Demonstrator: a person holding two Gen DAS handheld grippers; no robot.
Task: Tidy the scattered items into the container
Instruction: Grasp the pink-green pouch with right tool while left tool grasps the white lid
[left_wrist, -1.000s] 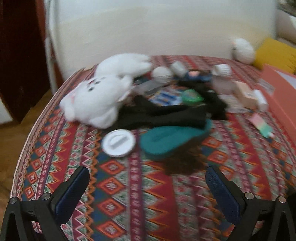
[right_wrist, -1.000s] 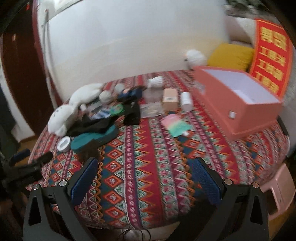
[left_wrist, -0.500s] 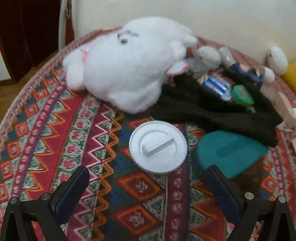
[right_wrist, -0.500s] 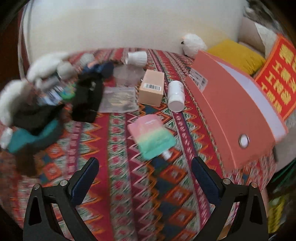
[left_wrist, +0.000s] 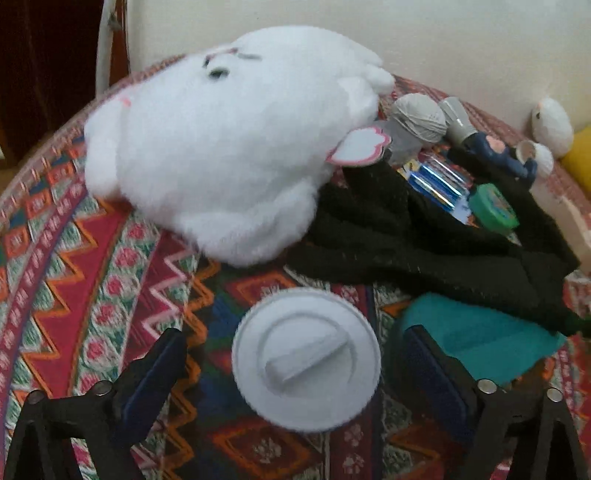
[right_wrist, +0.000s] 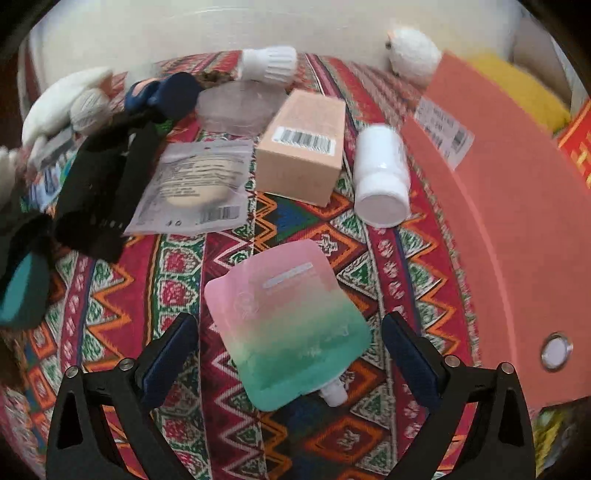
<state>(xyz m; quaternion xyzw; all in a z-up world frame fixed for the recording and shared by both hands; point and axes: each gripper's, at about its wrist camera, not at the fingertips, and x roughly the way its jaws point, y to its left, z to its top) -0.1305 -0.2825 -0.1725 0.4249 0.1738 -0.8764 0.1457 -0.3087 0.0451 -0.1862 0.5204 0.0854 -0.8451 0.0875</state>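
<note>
White ribbed plastic, a round lid (left_wrist: 306, 359) with a raised bar handle, lies flat on the red patterned woven cloth (left_wrist: 92, 273) between the wide-open jaws of the left gripper (left_wrist: 291, 363), which hold nothing. Just beyond it rest a large white plush toy (left_wrist: 225, 147), a crumpled black knitted cloth (left_wrist: 424, 243) and a teal pad (left_wrist: 476, 339) beside the right finger. In the right wrist view, the right gripper (right_wrist: 286, 345) is likewise spread wide and empty, its fingers flanking a soft pink-to-green gradient spout pouch (right_wrist: 286, 328) lying on the cloth with its white nozzle toward the camera. Farther off lie a peach cardboard carton (right_wrist: 301, 147) with a barcode, a white plastic bottle (right_wrist: 380, 177) on its side and a clear flat sachet (right_wrist: 195, 184). The salmon-orange container box (right_wrist: 517, 229) stands at the right, beside the bottle.
</note>
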